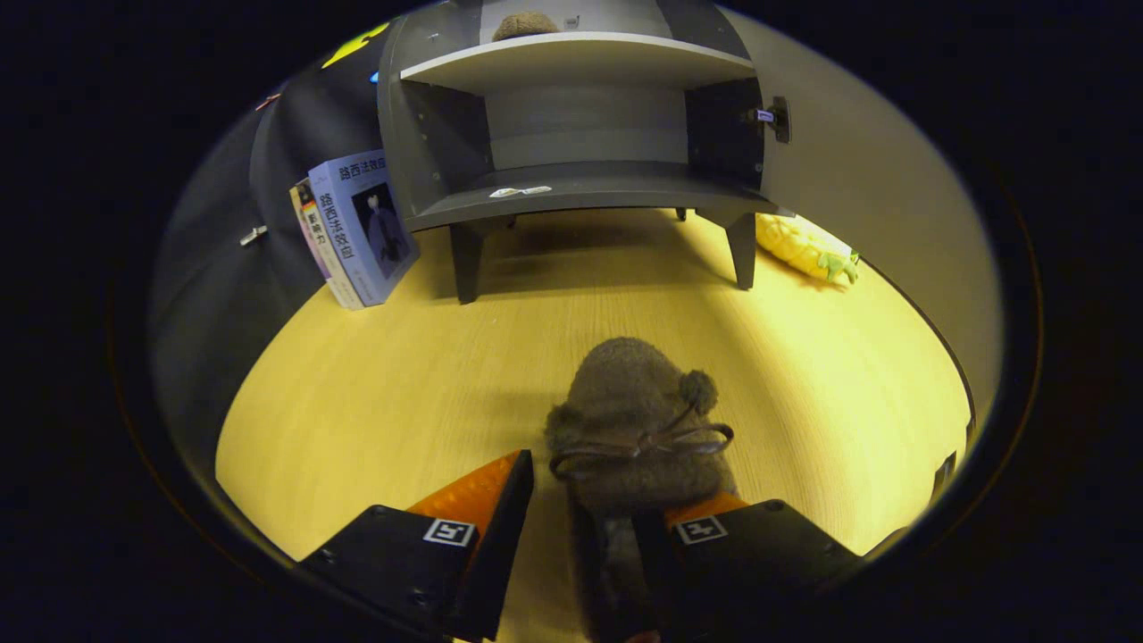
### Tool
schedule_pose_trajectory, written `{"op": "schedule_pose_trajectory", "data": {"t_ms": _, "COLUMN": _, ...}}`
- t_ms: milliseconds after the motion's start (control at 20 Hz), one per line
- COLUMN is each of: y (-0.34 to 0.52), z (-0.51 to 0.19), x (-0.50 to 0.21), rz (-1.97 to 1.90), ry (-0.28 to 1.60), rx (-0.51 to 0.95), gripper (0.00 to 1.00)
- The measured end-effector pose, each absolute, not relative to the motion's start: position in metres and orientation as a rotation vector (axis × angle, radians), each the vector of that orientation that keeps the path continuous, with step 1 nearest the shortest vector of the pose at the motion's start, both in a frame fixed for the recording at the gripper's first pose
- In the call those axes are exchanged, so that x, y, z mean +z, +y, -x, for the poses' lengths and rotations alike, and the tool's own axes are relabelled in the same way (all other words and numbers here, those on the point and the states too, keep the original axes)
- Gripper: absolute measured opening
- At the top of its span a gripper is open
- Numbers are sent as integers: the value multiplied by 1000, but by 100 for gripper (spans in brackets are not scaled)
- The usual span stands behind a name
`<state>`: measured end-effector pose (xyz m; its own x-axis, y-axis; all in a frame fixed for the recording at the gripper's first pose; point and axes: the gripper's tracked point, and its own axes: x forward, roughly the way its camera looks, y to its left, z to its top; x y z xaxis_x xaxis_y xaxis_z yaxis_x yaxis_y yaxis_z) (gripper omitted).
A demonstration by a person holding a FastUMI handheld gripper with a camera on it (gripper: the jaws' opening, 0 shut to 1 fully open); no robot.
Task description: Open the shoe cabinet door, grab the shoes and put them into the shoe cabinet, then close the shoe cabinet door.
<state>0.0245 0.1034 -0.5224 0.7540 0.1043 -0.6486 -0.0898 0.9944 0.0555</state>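
The claw [585, 500] straddles a fuzzy brown slipper [636, 429] on the wooden tabletop [375, 402], its fingers apart: the left finger [487, 500] stands clear of the shoe with bare wood between, while the right finger [705, 527] lies against or over the shoe's right side, so the grip is not yet made. The slipper, tied with a dark bow [643, 442] and trimmed with a small pom-pom [698, 389], points toward the far side. Judged from this, the grabbing step is in hand; the next move calls for bringing the fingers together on the shoe's heel end, then lifting it forward. Farther off, the grey shoe cabinet [580, 134] stands on short legs with its door [875, 179] swung open to the right. Its lower shelf [589, 192] looks free, and another fuzzy brown slipper [525, 23] sits on the shelf above. Books [357, 228] lean at the cabinet's left; a yellow corn-shaped plush toy [804, 248] lies at its right.
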Motion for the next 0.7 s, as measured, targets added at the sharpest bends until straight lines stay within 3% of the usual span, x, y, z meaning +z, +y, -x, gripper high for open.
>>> {"op": "schedule_pose_trajectory", "data": {"t_ms": 50, "y": 101, "z": -30, "x": -523, "rz": -6, "ry": 690, "rx": 86, "gripper": 63}}
{"op": "schedule_pose_trajectory", "data": {"t_ms": 250, "y": 102, "z": -36, "x": -511, "rz": -33, "ry": 649, "rx": 91, "gripper": 13}}
{"op": "schedule_pose_trajectory", "data": {"t_ms": 700, "y": 85, "z": -43, "x": -381, "rz": -31, "ry": 581, "rx": 134, "gripper": 13}}
